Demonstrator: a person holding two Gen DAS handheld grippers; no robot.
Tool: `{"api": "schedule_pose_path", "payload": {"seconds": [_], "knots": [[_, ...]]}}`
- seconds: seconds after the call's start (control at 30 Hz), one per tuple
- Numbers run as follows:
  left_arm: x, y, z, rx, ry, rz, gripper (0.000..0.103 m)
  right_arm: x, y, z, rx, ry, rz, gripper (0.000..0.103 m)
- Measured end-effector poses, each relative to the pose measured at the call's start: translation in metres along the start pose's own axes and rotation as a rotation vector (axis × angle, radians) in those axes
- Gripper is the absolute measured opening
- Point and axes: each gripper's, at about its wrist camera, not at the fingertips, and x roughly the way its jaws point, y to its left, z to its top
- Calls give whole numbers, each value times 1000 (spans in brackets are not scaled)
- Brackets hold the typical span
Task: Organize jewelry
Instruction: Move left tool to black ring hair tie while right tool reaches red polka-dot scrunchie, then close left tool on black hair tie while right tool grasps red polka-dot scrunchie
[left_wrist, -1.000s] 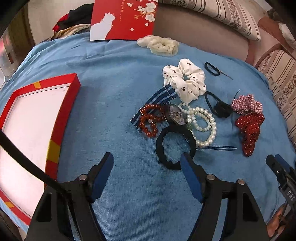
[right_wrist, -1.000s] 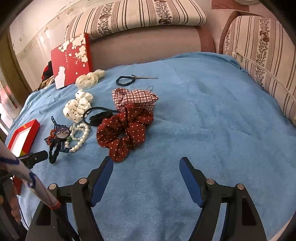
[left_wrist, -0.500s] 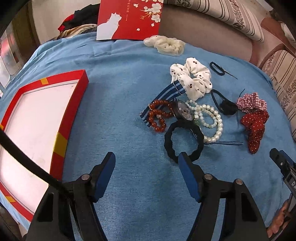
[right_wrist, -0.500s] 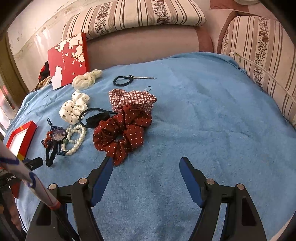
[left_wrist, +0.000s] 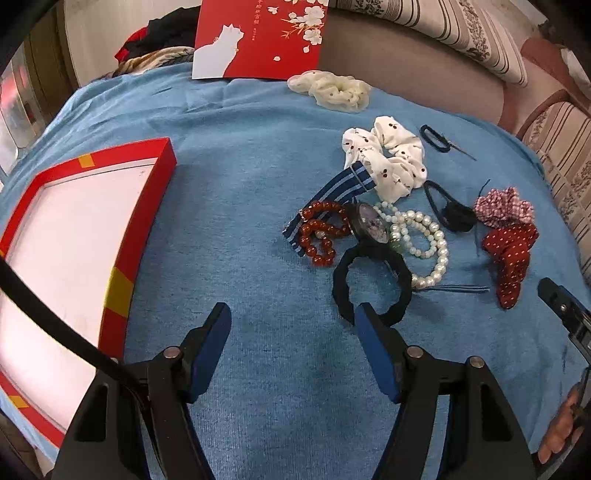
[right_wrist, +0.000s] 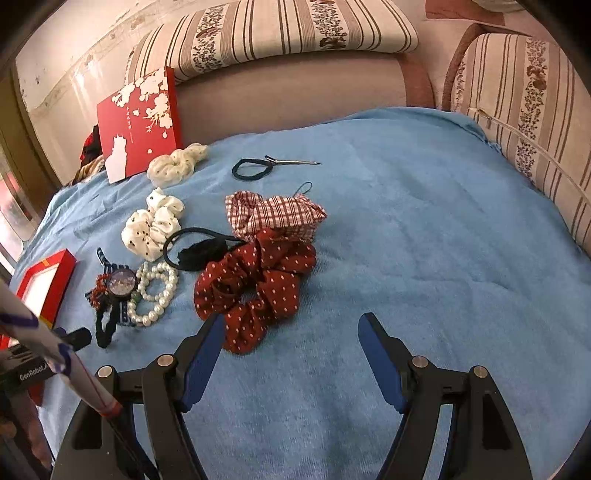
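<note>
A tangle of jewelry lies on the blue cloth: a red bead bracelet (left_wrist: 319, 229), a watch (left_wrist: 371, 223), a pearl bracelet (left_wrist: 428, 236) and a black ruffled hair band (left_wrist: 340, 284). My left gripper (left_wrist: 291, 314) hovers just in front of it, jaws closing, nothing between them. Its right fingertip (left_wrist: 365, 317) sits at the hair band's near edge. A red open box (left_wrist: 140, 221) lies to the left. My right gripper (right_wrist: 291, 321) is open above bare cloth, its left fingertip (right_wrist: 212, 332) beside a red dotted scrunchie (right_wrist: 258, 284).
Around the tangle lie a white cherry scrunchie (left_wrist: 388, 162), a cream scrunchie (left_wrist: 332, 88), a plaid scrunchie (right_wrist: 273, 214), a black bow tie (right_wrist: 199, 251) and a thin black tie with a clip (right_wrist: 251, 170). A red lid (left_wrist: 258, 37) leans on the sofa back. Striped cushions border the right.
The left gripper's jaws have narrowed slightly, and the jewelry tangle and box sit a little further right in its view. The right gripper's view has barely shifted.
</note>
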Motion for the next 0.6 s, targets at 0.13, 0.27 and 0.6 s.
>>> {"api": "schedule_pose_path", "payload": {"seconds": [0.13,0.27,0.6], "knots": [[6,5,4,-29,20,-79,54,9,-4,8,26,5,34,79],[12,-2,10,-10,22,-156,53,22,-5,15,45,23,70,79],[31,-20,16,21,71,-192,8,55,-2,22,72,78,98,61]]}}
